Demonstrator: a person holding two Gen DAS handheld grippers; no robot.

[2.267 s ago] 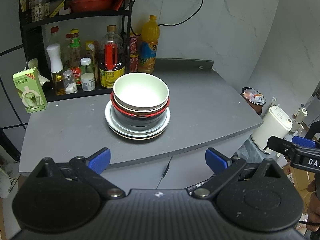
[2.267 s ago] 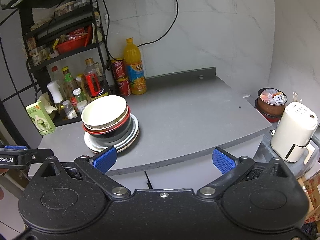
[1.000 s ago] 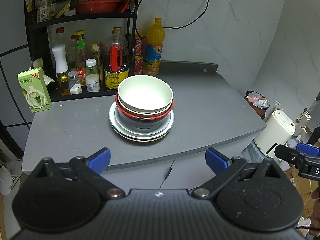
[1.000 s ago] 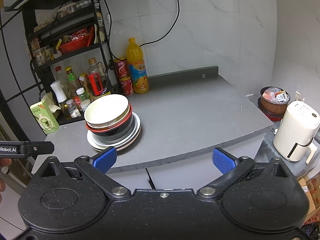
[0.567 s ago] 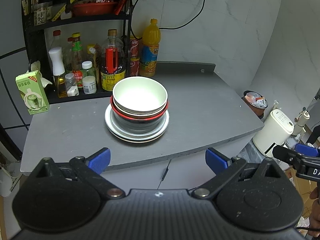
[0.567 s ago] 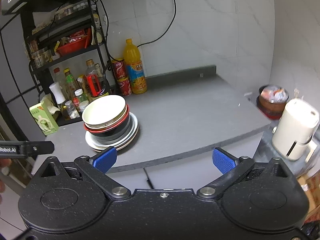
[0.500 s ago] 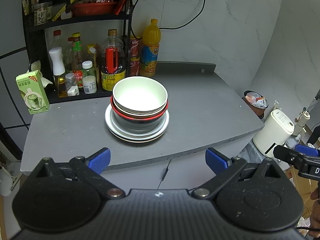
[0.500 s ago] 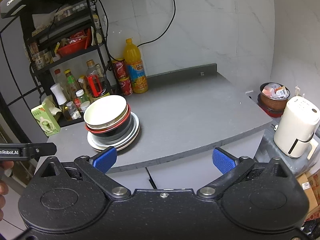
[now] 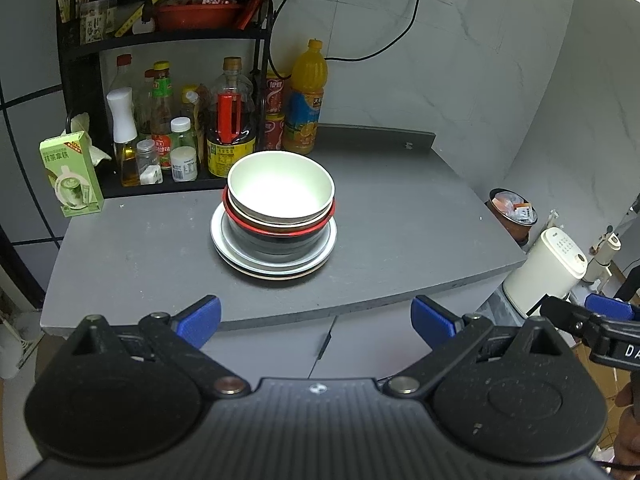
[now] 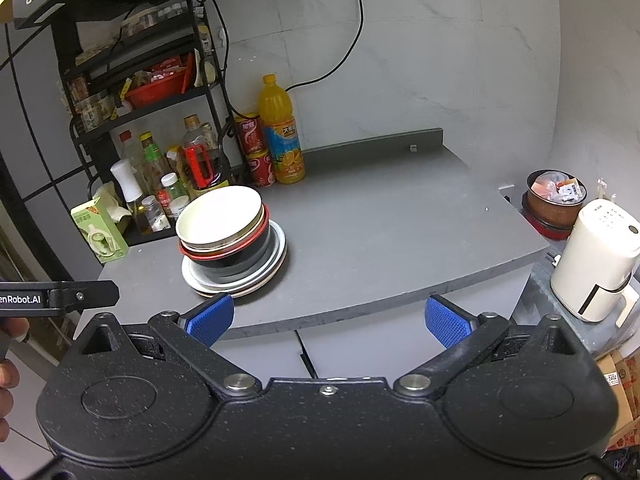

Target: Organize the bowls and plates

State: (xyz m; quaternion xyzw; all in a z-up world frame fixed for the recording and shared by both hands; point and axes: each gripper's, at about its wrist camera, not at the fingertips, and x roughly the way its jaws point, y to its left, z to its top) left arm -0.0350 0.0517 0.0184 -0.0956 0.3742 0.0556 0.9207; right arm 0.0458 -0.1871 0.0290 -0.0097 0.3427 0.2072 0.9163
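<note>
Left wrist view: left hand-held gripper (image 9: 316, 318) spread wide, empty; right hand-held gripper (image 10: 327, 318) likewise, short of the bowls (image 9: 280, 196)

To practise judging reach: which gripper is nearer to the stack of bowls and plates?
Left, narrowly. The left gripper faces the stack of bowls and plates almost head-on; the right gripper sits to the stack's right. Both are open, short of the counter's edge.

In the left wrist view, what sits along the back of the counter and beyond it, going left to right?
Green carton → white-capped spray bottle → big bottle with the red handle → orange juice bottle → brown bin → white appliance.
</note>
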